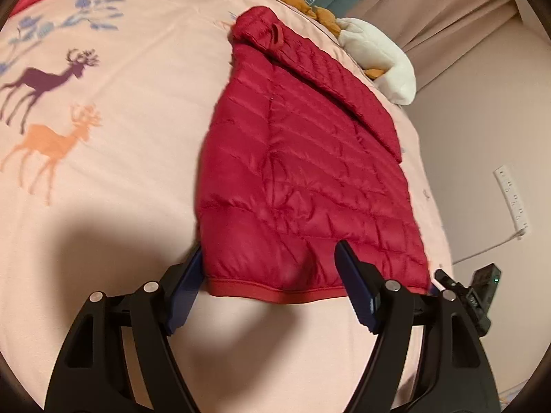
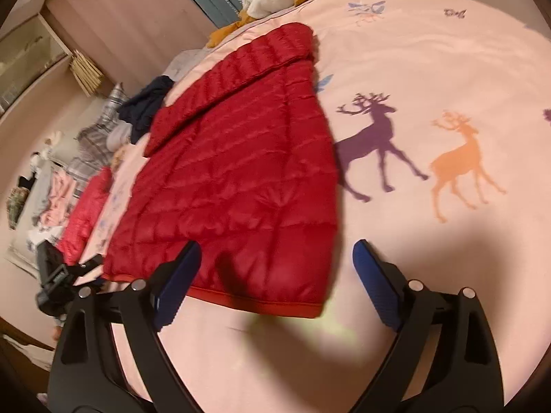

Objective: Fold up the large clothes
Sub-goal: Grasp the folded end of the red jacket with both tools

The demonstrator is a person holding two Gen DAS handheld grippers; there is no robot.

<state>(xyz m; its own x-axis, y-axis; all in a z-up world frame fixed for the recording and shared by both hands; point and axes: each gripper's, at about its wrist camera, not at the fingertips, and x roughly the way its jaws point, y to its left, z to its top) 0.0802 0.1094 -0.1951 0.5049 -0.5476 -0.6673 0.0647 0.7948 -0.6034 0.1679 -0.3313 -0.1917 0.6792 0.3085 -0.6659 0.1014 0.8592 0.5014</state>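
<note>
I hover both tools spread and empty over the hem of the red jacket (image 1: 303,172), left tool (image 1: 268,275) and right tool (image 2: 275,268) side by side, because it lies flat, folded lengthwise on the bed (image 1: 120,172), ready for a crosswise fold.

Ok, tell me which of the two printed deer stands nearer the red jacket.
The purple deer: it stands right beside the red jacket, its hind legs almost at the jacket's edge. The orange deer stands beyond it, farther off.

One red quilted jacket (image 1: 303,179), two printed deer (image 1: 44,82), two grippers (image 1: 268,268).
</note>
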